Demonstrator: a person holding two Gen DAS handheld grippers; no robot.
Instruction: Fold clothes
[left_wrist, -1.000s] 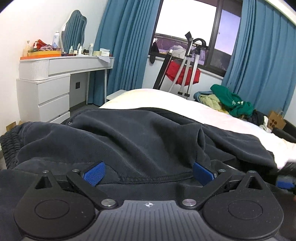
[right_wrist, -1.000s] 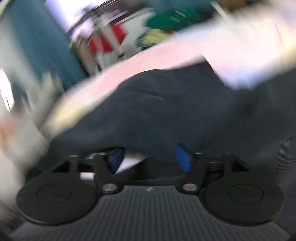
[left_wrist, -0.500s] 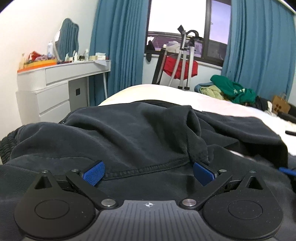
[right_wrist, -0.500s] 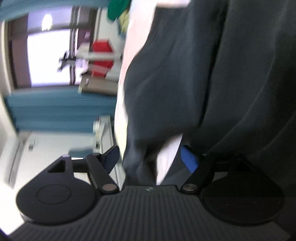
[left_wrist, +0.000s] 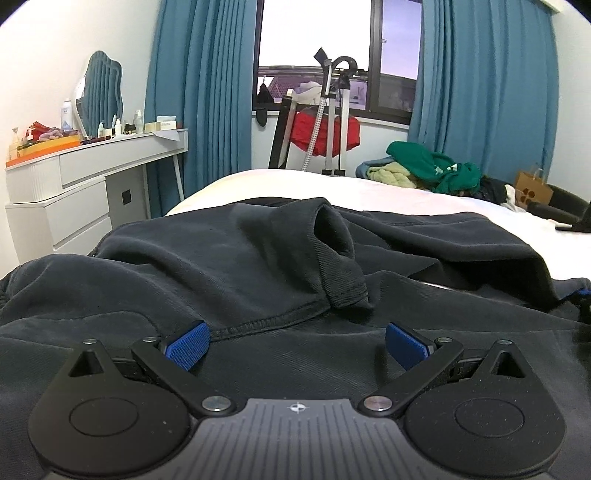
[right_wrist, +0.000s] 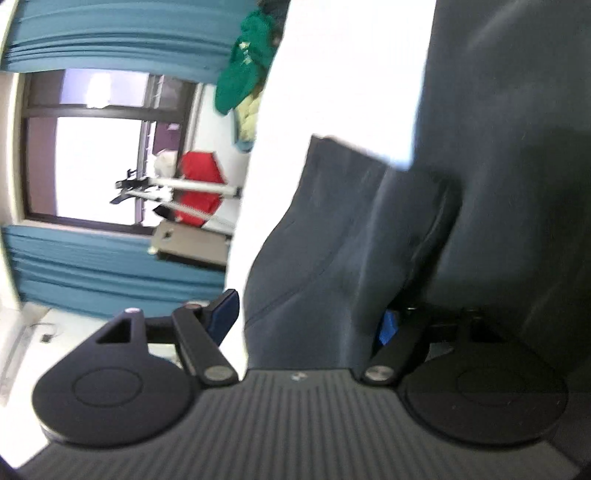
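Note:
A dark grey sweatshirt (left_wrist: 236, 266) lies rumpled on the white bed (left_wrist: 406, 192). My left gripper (left_wrist: 295, 345) is open, its blue pads resting low on the cloth beside a stitched hem (left_wrist: 258, 323). In the right wrist view, which is rolled sideways, my right gripper (right_wrist: 308, 321) is open with a fold of the same sweatshirt (right_wrist: 325, 240) lying between its fingers. The right pad is partly hidden by the cloth.
A white dresser (left_wrist: 85, 177) with bottles and a mirror stands left. A pile of green and yellow clothes (left_wrist: 428, 170) lies at the bed's far right, with a paper bag (left_wrist: 532, 190) beyond. Blue curtains and a rack with a red garment (left_wrist: 325, 133) stand by the window.
The right gripper has rolled sideways and moved along the sweatshirt, with a fold of cloth between its fingers throughout. The left gripper has lowered and levelled over the cloth, staying open.

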